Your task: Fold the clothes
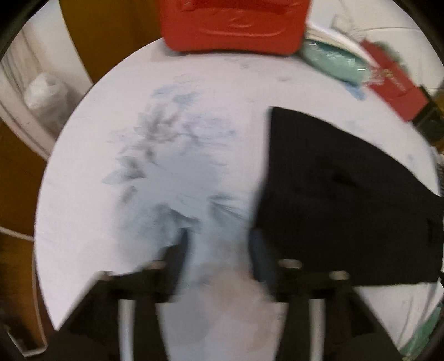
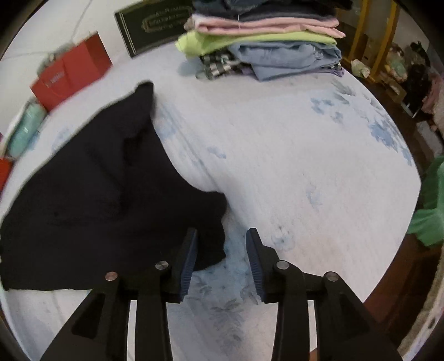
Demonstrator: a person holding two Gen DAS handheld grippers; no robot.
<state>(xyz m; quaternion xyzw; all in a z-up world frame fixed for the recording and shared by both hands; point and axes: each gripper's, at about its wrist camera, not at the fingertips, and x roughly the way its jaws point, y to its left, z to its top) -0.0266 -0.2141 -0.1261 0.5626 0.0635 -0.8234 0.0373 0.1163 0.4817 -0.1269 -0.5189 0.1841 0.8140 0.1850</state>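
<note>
A black garment (image 2: pixel 105 200) lies partly folded on the round table's pale floral cloth (image 2: pixel 291 166). In the left wrist view it (image 1: pixel 347 200) sits to the right of my left gripper (image 1: pixel 219 244). That view is blurred; the left jaws stand apart with only the cloth between them. My right gripper (image 2: pixel 222 247) is open just above the cloth. Its left finger (image 2: pixel 190 250) is at the garment's near right edge, and a corner of the fabric lies between the jaws, not clamped.
A stack of folded clothes (image 2: pixel 266 47) stands at the table's far side beside a dark green box (image 2: pixel 152 27). A red paper bag (image 2: pixel 69 72) and a mint roll (image 2: pixel 25 130) lie at the left. A red case (image 1: pixel 233 25) sits at the far edge. A green cloth (image 2: pixel 430 205) hangs at the right.
</note>
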